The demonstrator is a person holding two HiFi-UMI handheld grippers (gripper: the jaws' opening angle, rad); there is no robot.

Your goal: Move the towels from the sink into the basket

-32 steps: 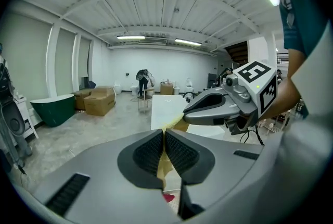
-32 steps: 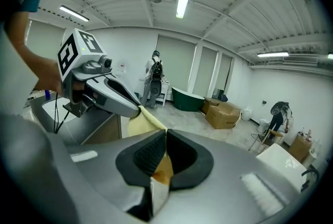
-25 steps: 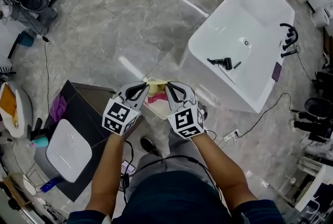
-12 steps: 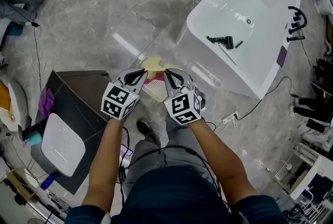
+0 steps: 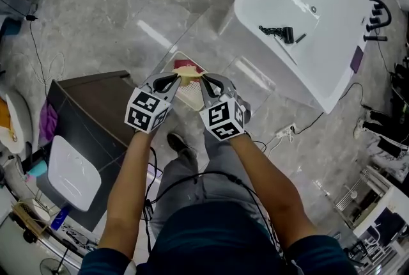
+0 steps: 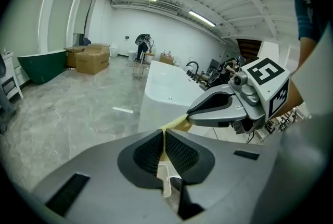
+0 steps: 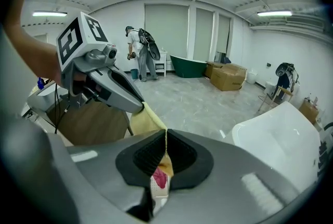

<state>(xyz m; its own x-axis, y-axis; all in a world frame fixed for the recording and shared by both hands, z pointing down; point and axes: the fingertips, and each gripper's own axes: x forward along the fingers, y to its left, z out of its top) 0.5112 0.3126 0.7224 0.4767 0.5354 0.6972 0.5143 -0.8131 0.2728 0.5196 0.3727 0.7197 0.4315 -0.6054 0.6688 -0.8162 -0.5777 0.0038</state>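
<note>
A yellow towel (image 5: 186, 74) hangs stretched between my two grippers, right over the white mesh basket (image 5: 190, 96) on the floor. My left gripper (image 5: 175, 80) is shut on one edge of it and my right gripper (image 5: 206, 81) on the other. In the left gripper view the ribbed pads (image 6: 151, 151) pinch the yellow towel (image 6: 177, 123), with the right gripper (image 6: 223, 108) close by. The right gripper view shows the yellow towel (image 7: 146, 119) in its shut jaws and a pink-red towel (image 7: 159, 179) in the basket below. The white tub (image 5: 307, 15) stands at the upper right.
A black hand shower (image 5: 278, 31) lies in the tub and black taps (image 5: 377, 15) stand on its rim. A dark table (image 5: 96, 107) with a white tray (image 5: 69, 171) is to the left of the basket. Cables trail over the marble floor (image 5: 115, 5). A person stands far off (image 7: 139, 53).
Both grippers have sunk together with the yellow towel, which now hangs lower and covers more of the basket. The tub has shifted up in the head view.
</note>
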